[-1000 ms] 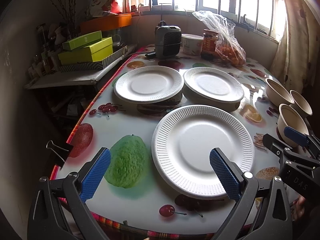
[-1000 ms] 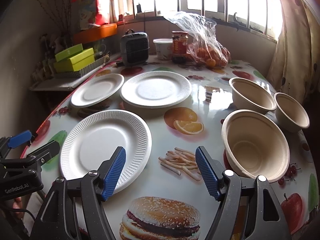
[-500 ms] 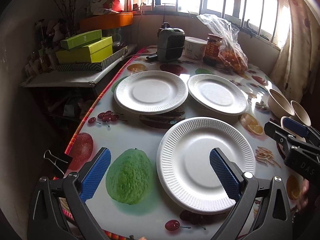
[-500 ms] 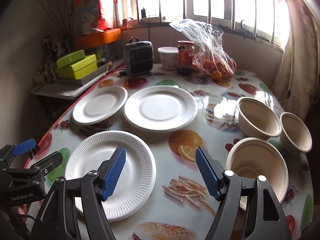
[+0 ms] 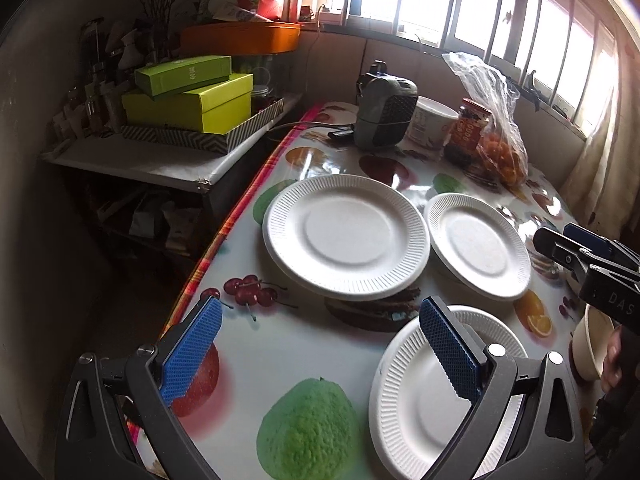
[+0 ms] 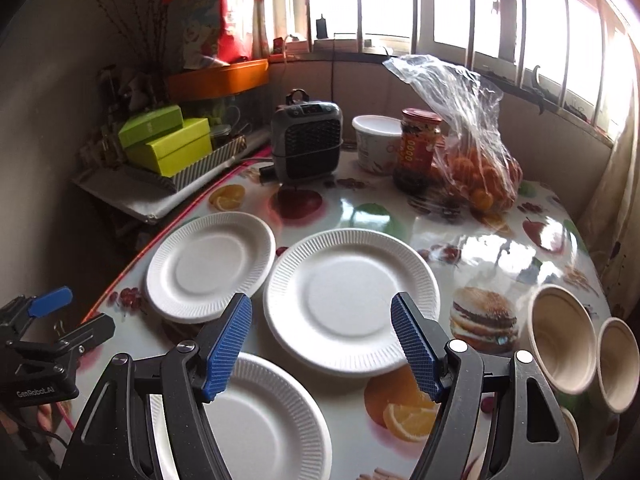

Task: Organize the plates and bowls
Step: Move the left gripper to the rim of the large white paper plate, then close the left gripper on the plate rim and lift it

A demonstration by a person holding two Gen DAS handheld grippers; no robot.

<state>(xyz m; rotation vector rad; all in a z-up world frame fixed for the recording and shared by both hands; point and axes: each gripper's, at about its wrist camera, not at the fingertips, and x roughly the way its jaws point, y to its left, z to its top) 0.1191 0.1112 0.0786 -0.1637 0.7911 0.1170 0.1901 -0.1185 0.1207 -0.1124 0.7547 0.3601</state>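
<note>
Three white paper plates lie on the fruit-print table. In the left wrist view the far-left plate (image 5: 346, 236) and the plate beside it (image 5: 478, 246) sit ahead, and the near plate (image 5: 424, 392) lies under my right finger. My left gripper (image 5: 320, 344) is open and empty above the tablecloth. In the right wrist view my right gripper (image 6: 320, 344) is open and empty, hovering over the near edge of the middle plate (image 6: 352, 300), with the left plate (image 6: 210, 266) and near plate (image 6: 256, 420) around it. Two beige bowls (image 6: 560, 344) (image 6: 618, 364) stand at the right; a third is mostly hidden.
At the table's far end stand a grey heater (image 6: 308, 140), a white tub (image 6: 376, 144), a jar (image 6: 418, 148) and a plastic bag of oranges (image 6: 476, 160). A side shelf with green boxes (image 5: 188, 100) stands off the table's left edge. A person's hand (image 5: 612, 360) holds the other gripper.
Both grippers have advanced over the table toward the far plates and drifted left; the near plate and the bowls slid toward the lower right of the views. The jaws stayed open.
</note>
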